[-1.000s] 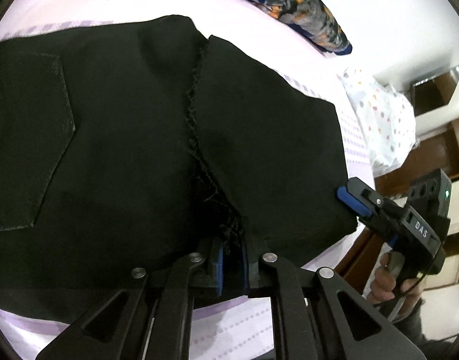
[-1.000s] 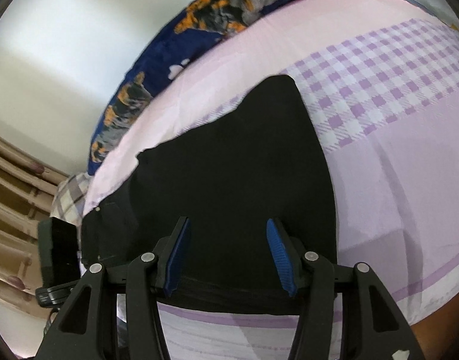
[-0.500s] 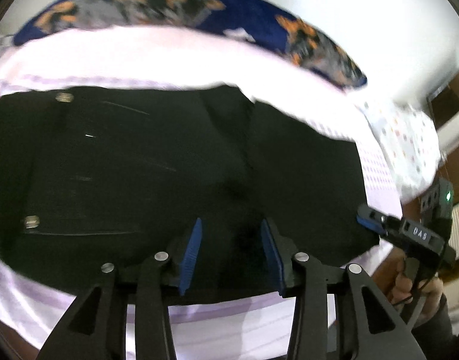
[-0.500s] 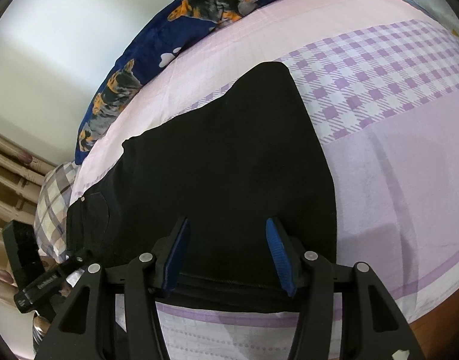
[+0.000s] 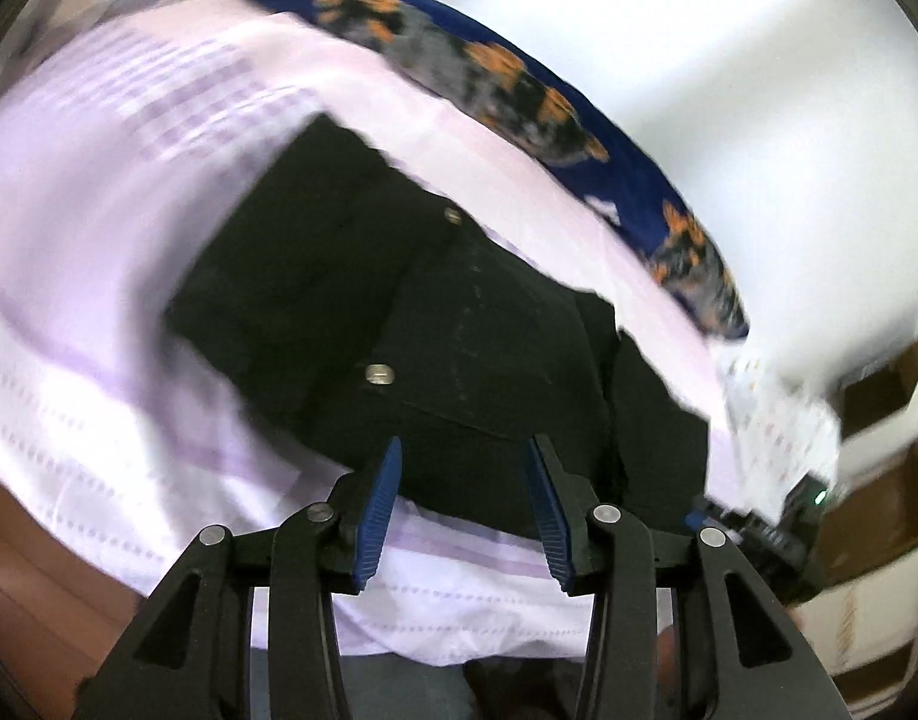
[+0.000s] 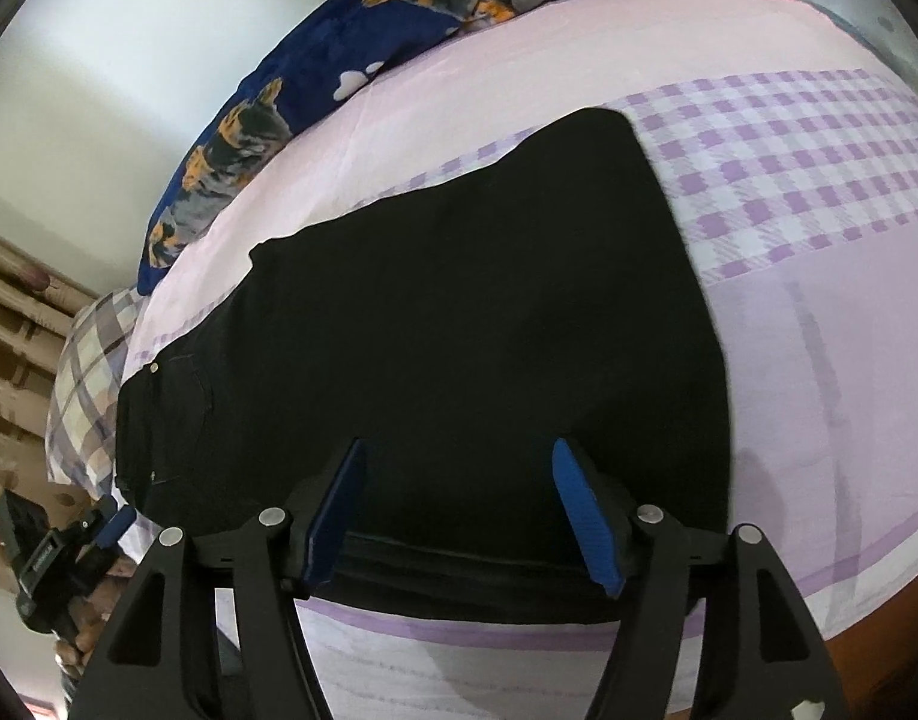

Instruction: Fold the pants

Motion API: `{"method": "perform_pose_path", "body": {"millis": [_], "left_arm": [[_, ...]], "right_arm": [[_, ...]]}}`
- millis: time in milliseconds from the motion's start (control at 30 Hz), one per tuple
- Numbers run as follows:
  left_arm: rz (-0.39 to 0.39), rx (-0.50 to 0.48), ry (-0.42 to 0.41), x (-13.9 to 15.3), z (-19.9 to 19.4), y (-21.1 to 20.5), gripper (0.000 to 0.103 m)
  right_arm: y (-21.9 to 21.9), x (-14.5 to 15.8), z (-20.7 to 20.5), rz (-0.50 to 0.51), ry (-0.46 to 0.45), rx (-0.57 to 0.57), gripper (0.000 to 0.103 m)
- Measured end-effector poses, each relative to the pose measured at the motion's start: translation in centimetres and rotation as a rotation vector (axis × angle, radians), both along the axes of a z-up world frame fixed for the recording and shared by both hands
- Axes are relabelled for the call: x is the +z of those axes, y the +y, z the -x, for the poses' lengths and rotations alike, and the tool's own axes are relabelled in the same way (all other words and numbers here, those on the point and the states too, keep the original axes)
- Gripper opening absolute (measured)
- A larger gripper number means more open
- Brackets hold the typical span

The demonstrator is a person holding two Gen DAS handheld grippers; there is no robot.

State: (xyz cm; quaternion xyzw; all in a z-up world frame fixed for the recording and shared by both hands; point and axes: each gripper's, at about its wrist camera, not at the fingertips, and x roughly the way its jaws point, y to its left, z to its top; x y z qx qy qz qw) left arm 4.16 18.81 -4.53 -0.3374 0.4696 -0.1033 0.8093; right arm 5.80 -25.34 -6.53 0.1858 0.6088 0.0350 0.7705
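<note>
The pants [image 6: 459, 330] lie flat on the bed [image 6: 819, 330], folded into a broad black slab near its front edge, with the rivets [image 5: 379, 373] of the waist end toward our left and the folded edge toward our right. One second ago our left gripper [image 5: 462, 510] was clamped on the frayed hem at the middle of the cloth; half a second ago its jaws had already parted, and now they stand wide apart with nothing between them, above the near edge of the pants by the pocket. The left view has also swung toward the waist end and is blurred, so we judge that this gripper is in transit. Our right gripper [image 6: 459, 516] has stood spread and empty over the near edge in all three moments; only its view has shifted slightly. The change means the hem has been released on top of the lower layer, so we take one lengthwise fold as set down. What remains, in our judgement, is a further fold to shorten the slab, and the left gripper appears to be seeking a new hold at the waist. A blue patterned blanket [image 6: 315, 96] lies along the far side.
</note>
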Motion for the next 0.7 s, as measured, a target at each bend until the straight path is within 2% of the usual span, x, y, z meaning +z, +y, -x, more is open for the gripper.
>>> {"method": "perform_pose_path", "body": {"millis": [167,467,633,700], "left_arm": [[0.090,0.110,0.046,-2.5,0.5,2.6,0.044],[0.164,0.208,0.081,-5.4,0.0,5.6,0.044],[0.259,0.254,0.102,-7.1,-0.2,7.4,0.044],[0.267,0.255,0.090,-7.2,-0.5,7.5,0.044]], "right_arm": [[1.7,-0.1,-0.3,-0.002,0.014,0.033,0.064],[5.6,-0.9,-1.0,-0.080,0.012,0.058,0.064],[6.8,-1.0,-0.8,-0.082,-0.006,0.097,0.064],[6.5,-1.0,-0.7,-0.097,-0.012,0.085,0.064]]}}
